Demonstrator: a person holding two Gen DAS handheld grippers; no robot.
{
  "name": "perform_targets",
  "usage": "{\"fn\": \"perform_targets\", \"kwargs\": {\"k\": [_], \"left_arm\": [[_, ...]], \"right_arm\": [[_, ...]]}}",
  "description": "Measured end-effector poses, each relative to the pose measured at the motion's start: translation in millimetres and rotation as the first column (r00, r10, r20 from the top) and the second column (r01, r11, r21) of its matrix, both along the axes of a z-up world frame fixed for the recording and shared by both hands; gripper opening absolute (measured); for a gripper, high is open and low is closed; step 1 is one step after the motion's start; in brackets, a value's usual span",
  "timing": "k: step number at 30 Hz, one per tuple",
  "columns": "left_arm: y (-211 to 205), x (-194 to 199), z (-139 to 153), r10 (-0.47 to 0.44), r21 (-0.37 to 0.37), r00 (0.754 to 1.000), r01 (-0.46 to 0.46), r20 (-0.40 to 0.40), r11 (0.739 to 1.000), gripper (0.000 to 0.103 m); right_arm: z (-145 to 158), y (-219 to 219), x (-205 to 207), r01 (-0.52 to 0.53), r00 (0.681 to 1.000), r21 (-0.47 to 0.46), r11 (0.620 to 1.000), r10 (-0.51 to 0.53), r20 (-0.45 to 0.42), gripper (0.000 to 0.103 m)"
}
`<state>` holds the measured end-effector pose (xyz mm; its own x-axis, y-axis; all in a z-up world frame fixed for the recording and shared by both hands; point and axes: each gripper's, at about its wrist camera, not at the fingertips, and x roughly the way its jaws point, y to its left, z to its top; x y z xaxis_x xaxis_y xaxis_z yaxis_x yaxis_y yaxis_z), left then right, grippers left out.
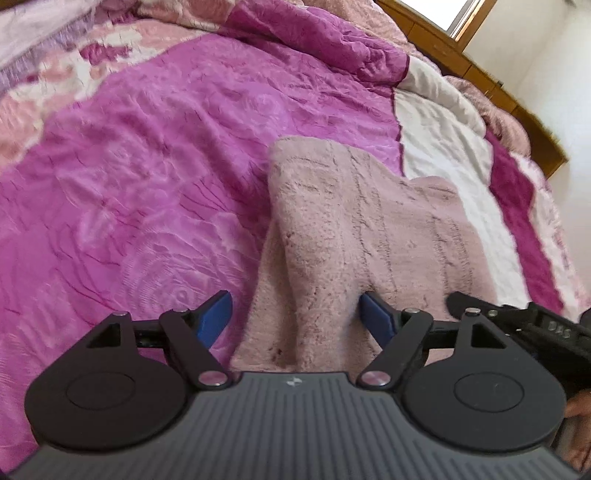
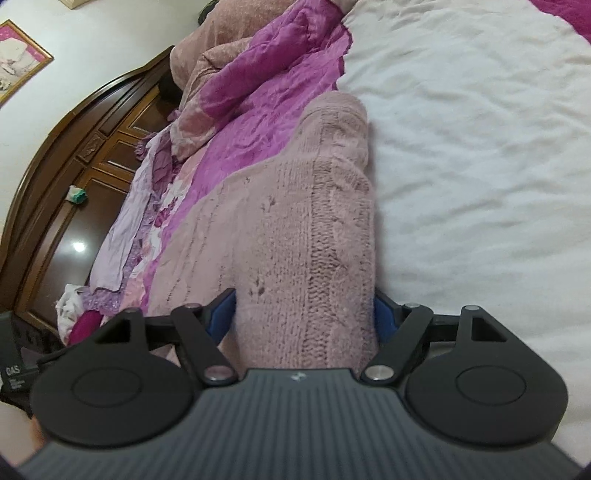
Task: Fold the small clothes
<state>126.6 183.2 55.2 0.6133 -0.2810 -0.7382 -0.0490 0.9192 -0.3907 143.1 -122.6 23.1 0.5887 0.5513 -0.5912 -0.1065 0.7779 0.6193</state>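
Note:
A small pale pink knitted garment [image 1: 354, 229] lies on the bed, partly folded over itself. My left gripper [image 1: 295, 317] is open, its blue fingertips [image 1: 218, 314] set wide on either side of the garment's near edge, which lies between them. In the right wrist view the same pink knit [image 2: 303, 236] runs up the middle. My right gripper [image 2: 304, 314] is open too, with the garment's edge between its blue pads [image 2: 382, 314]. The right gripper's black frame [image 1: 517, 321] shows at the left view's right edge.
The bed has a magenta quilted cover [image 1: 147, 177] and a white blanket [image 2: 480, 166]. A crumpled pink quilt [image 2: 229, 81] lies toward the dark wooden headboard [image 2: 74, 155]. A window frame [image 1: 461, 22] is at the far right.

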Motion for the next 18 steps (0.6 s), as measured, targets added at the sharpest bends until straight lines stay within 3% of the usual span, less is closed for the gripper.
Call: {"fn": "perform_targets", "kwargs": {"k": [3, 5, 8, 11, 18], "left_arm": [[2.8, 3.2, -9.2, -0.028, -0.116, 1.0, 0.029, 0.011, 0.993, 0.081], [0.3, 5.9, -13.7, -0.066, -0.186, 0.998, 0.07, 0.025, 0.98, 0.063], [-8.1, 3.9, -7.7, -0.066, -0.179, 0.996, 0.075, 0.054, 0.981, 0.049], [-12.0, -1.9, 6.4, -0.073, -0.2, 0.993, 0.09, 0.089, 0.976, 0.043], [-41.3, -28.0, 39.2, -0.119, -0.282, 0.983, 0.155, 0.141, 0.947, 0.041]], "right_arm": [[4.5, 2.3, 1.1, -0.021, 1.0, 0.001, 1.0, 0.021, 0.014, 0.065], [10.6, 0.5, -0.6, -0.014, 1.0, 0.013, 1.0, 0.014, 0.023, 0.055], [24.1, -4.3, -1.7, 0.008, 0.999, 0.043, 0.999, -0.01, 0.031, 0.049], [38.5, -14.2, -6.2, 0.023, 0.999, 0.107, 0.994, -0.027, 0.034, 0.047], [82.3, -48.4, -49.7, 0.054, 0.994, 0.117, 0.992, -0.065, 0.092, 0.046]]}}
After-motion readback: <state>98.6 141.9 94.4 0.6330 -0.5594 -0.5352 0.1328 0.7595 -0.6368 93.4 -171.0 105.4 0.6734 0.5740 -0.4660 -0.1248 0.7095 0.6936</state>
